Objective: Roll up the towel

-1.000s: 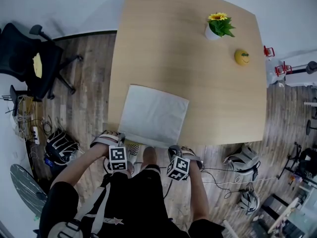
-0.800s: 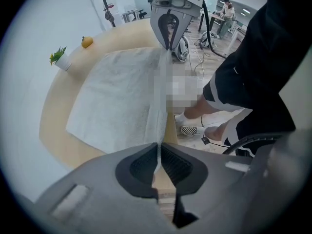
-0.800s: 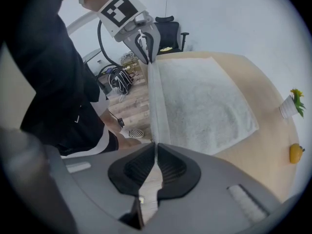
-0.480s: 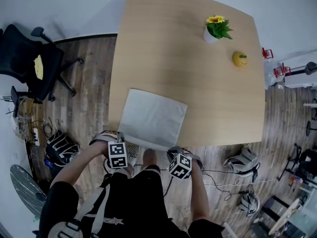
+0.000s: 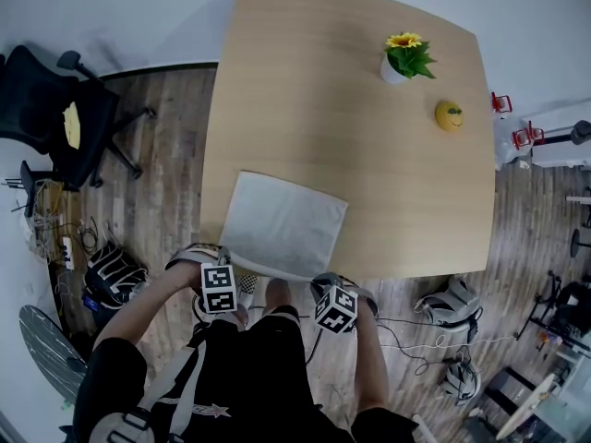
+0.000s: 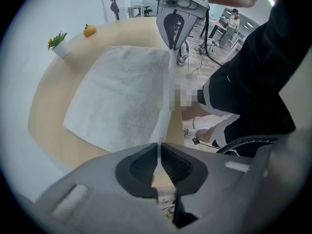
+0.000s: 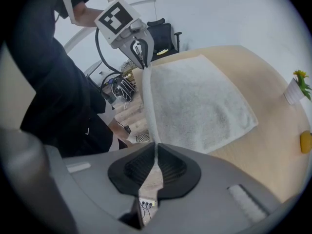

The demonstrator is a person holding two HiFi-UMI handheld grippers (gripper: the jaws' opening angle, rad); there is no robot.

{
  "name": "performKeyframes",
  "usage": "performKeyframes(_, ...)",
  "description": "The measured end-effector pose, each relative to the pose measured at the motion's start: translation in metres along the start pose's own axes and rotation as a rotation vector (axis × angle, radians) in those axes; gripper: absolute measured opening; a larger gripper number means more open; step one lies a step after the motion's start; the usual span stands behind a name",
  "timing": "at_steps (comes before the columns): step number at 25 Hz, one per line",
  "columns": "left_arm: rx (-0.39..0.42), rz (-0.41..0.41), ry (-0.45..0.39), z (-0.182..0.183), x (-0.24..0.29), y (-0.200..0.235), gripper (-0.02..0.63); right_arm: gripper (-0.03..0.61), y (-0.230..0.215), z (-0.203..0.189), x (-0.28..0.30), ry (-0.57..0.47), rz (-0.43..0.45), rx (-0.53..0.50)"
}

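Two grips: left tongs (image 6: 159,150) and right tongs (image 7: 155,150) each pinch a near corner of the towel (image 5: 284,224), flat at the near edge of the counter (image 5: 351,109); roll both ends forward evenly, hem taut.

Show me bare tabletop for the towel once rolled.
Widest bare patch: far left half of the table, between the towel and the far edge. Also bare: right of the towel, nearer than the yellow fruit. Crowded: flower pot corner, and the near edge where left gripper and right gripper clamp the towel.
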State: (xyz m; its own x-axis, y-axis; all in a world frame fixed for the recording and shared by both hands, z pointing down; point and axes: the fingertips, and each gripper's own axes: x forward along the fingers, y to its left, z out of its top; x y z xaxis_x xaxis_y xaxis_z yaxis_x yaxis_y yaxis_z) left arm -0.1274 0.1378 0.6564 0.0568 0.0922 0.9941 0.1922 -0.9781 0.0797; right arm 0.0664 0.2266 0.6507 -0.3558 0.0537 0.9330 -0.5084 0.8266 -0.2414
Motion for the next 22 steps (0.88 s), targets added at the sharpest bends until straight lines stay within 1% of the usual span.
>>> performKeyframes(2,-0.003,0.006,0.000,0.000,0.000,0.004,0.034,0.025,-0.004,0.001,0.000,-0.004,-0.001,0.005)
performKeyframes(7,0.019,0.057,0.013,0.002,0.002,0.020,0.035,0.025,-0.016,0.004,0.001,-0.007,-0.035,0.015)
performKeyframes(15,0.038,0.070,0.020,0.003,0.008,0.028,0.037,0.026,-0.027,0.004,0.009,0.002,-0.080,0.023)
performKeyframes(22,0.011,0.095,0.009,0.004,0.011,0.035,0.062,0.027,-0.030,0.001,0.014,0.009,-0.128,0.019)
